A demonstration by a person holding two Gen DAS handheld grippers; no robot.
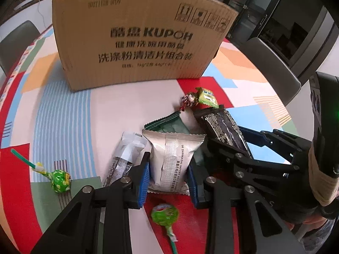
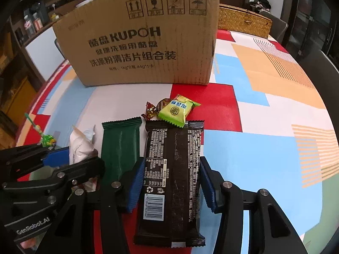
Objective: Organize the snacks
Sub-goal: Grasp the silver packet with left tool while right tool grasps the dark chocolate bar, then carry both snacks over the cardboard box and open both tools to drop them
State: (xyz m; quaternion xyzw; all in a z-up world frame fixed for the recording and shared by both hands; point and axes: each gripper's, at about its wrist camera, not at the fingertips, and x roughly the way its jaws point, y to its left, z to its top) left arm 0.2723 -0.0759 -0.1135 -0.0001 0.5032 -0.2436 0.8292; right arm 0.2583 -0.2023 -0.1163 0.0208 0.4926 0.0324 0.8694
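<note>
My left gripper [image 1: 168,176] is shut on a white snack packet [image 1: 172,160], its blue pads pressing both sides; it also shows in the right wrist view [image 2: 79,148]. My right gripper [image 2: 169,185] is shut on a long black snack bar [image 2: 172,180], seen in the left wrist view [image 1: 224,129] too. A dark green packet [image 2: 120,148] lies between them. A light green candy packet [image 2: 178,110] and a foil-wrapped candy [image 2: 150,110] lie behind. The cardboard box [image 2: 146,42] stands at the back.
Two green lollipops lie on the patterned tablecloth, one at left [image 1: 60,180] and one under my left gripper [image 1: 165,212]. A silver-black stick packet [image 1: 125,158] lies left of the white packet. A wicker basket [image 2: 243,22] and chairs [image 1: 273,63] stand around the table.
</note>
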